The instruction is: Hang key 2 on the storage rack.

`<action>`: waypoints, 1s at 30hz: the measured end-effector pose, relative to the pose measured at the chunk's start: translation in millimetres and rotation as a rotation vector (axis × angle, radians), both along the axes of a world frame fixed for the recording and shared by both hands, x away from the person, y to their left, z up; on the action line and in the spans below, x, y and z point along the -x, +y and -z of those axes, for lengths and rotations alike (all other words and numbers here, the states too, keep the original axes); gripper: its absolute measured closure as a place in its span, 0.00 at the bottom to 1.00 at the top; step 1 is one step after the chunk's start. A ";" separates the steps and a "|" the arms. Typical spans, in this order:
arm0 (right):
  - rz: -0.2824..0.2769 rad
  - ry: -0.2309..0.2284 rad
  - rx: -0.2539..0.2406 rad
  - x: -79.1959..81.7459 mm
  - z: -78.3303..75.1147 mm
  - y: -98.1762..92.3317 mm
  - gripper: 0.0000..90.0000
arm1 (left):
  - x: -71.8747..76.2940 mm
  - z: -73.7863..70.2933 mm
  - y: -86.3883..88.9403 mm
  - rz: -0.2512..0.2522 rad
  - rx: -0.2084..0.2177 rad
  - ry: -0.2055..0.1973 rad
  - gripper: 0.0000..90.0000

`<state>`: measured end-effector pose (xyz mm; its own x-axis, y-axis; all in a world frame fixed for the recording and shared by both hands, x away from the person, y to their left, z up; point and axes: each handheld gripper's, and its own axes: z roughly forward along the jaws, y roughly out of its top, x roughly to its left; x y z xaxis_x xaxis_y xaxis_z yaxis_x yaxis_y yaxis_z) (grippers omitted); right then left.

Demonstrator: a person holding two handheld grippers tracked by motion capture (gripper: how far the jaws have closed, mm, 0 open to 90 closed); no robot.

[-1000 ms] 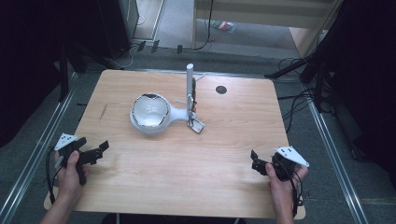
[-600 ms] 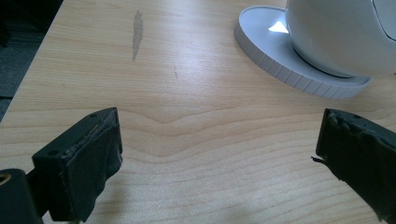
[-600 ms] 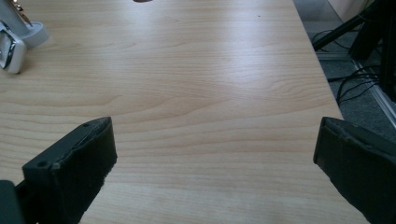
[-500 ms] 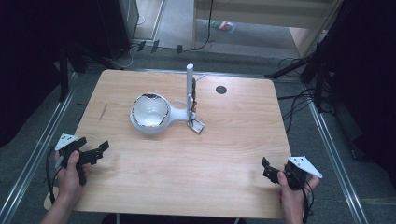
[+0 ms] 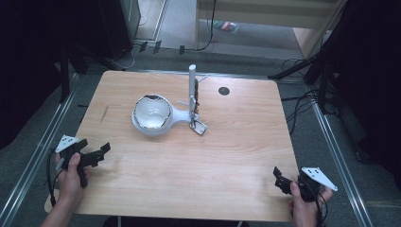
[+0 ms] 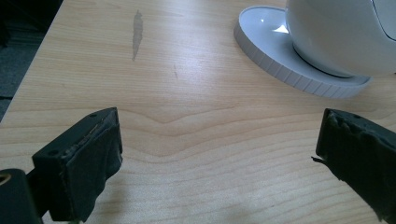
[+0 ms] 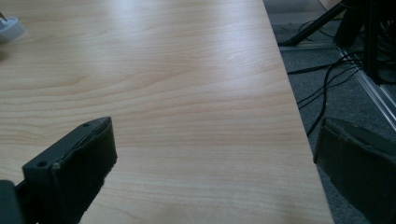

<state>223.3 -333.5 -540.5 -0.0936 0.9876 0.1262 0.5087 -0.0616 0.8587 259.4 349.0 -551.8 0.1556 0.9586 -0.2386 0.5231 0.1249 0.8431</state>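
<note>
High view shows a white lamp (image 5: 156, 116) lying near the middle of the tabletop (image 5: 236, 146), its round head and base to the left and its stem folded up to the right, with a white post rising beside the stem. Nothing has been taken hold of yet, so the work looks to be at its very start: reaching, gripping and handling the lamp all remain.

At the near left edge, the left gripper (image 5: 97, 155) hovers low with its jaws wide and nothing between them. Left gripper view looks along those jaws at the lamp (image 6: 327, 42), whose ribbed round base sits flat on the wood, near but apart. Over by the near right corner, the right gripper (image 5: 279, 178) also stands wide and empty, well apart from the lamp.

A small dark round hole (image 5: 223, 91) lies behind the lamp. Bare wood separates both grippers from it, so nothing blocks the approach. Cables (image 7: 327, 70) trail on the floor off the right edge.
</note>
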 end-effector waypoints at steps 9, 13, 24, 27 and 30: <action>0.005 0.003 -0.009 8.5 3.5 -10.4 0.00 | 0.1 0.0 -0.1 0.000 -0.002 0.000 0.01; 0.019 0.004 -0.003 13.9 4.1 -16.8 0.00 | 0.1 0.0 -0.1 0.000 -0.002 -0.001 0.01; 0.010 -0.008 0.002 17.1 5.9 -15.0 0.00 | 0.0 -0.1 -0.7 -0.001 -0.008 0.001 0.01; 0.020 0.000 -0.012 16.9 5.9 -16.0 0.00 | -0.1 -0.1 -0.7 -0.002 -0.009 0.001 0.01; 0.021 -0.002 -0.005 16.1 6.2 -16.6 0.00 | -0.1 -0.1 -0.5 -0.001 -0.008 0.003 0.01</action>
<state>207.2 -350.2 -546.6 -0.0728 0.9887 0.1308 0.5057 -0.0765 0.8593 259.4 348.5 -551.6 0.1537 0.9607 -0.2310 0.5252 0.1186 0.8427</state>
